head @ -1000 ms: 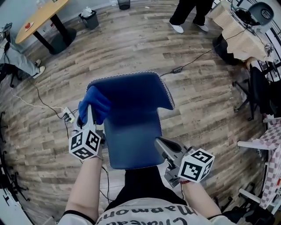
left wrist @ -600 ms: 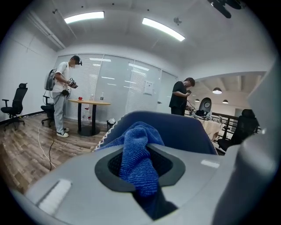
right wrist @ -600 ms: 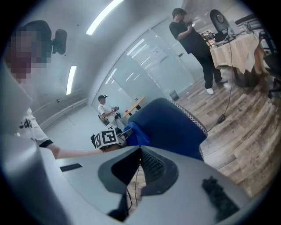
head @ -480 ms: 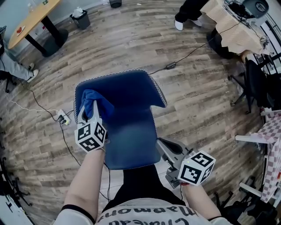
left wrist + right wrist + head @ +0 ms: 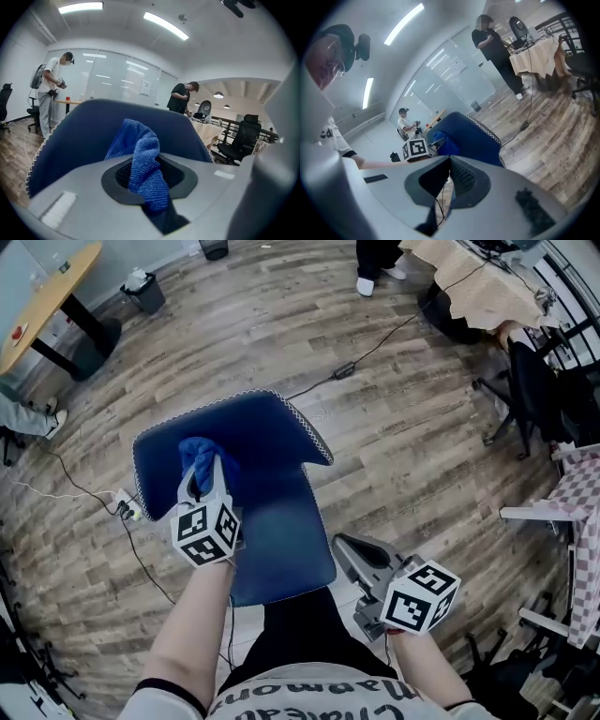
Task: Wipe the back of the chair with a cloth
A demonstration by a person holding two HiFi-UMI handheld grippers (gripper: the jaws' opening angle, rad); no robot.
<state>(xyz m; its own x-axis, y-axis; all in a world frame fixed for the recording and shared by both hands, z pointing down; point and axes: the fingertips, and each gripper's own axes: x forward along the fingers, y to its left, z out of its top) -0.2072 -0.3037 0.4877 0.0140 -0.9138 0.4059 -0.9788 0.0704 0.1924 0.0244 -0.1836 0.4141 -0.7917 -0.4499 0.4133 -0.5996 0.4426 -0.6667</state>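
Blue cloth [image 5: 204, 456] is pinched in the closed left gripper [image 5: 202, 476] and laid against the chair back [image 5: 246, 424], at 11 o'clock of the seat [image 5: 281, 531], ready for rubbing. The right gripper [image 5: 349, 553], closed on nothing, is parked at 5 o'clock. A cable [image 5: 343, 370] at 1 o'clock and a power strip [image 5: 125, 509] at 9 are judged out of the way.

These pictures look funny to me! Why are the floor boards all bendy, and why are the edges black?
Head view: the wide lens bends the floor boards into curves. Left gripper view: black corners frame a round picture, the ceiling lights glare white, the blue cloth looks sharp. Right gripper view: the same black rim, with floor boards curving too.
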